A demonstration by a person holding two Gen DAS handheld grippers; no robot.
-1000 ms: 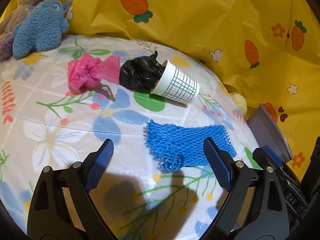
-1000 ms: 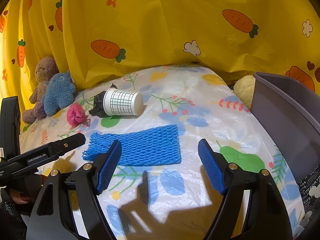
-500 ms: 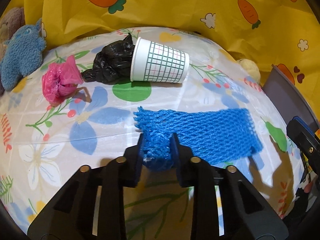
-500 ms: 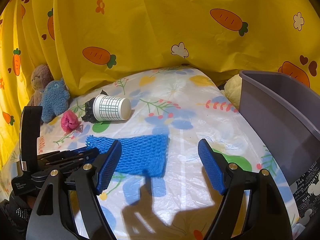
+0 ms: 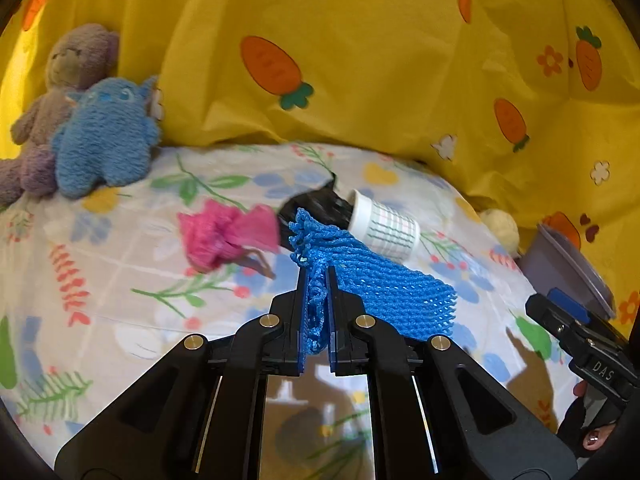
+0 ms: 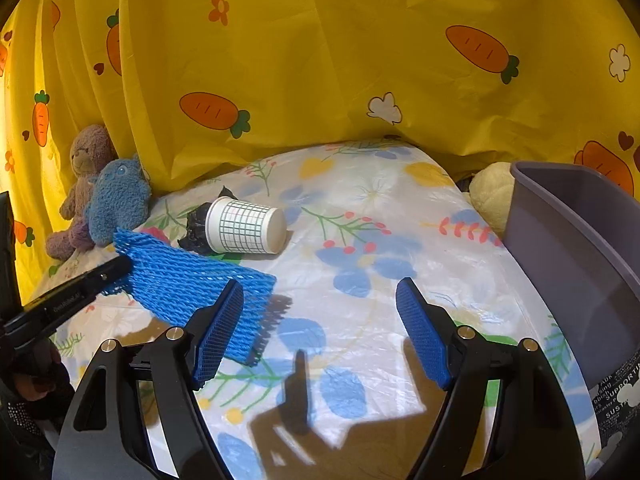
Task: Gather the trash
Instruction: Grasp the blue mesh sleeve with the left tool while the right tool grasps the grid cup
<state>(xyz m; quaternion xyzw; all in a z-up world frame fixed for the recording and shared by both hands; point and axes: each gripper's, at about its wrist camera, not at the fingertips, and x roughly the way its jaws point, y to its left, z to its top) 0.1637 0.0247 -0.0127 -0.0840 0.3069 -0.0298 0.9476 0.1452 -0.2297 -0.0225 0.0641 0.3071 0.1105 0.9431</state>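
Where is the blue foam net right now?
The blue foam net is pinched at one end in the left gripper, hanging in front of the paper cup, at the right wrist view's left.

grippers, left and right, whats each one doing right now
left gripper: closed on the blue foam net
right gripper: open, holding nothing

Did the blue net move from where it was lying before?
Yes. The blue net was flat on the tablecloth; now the left tool pinches one end and lifts it up toward the paper cup.
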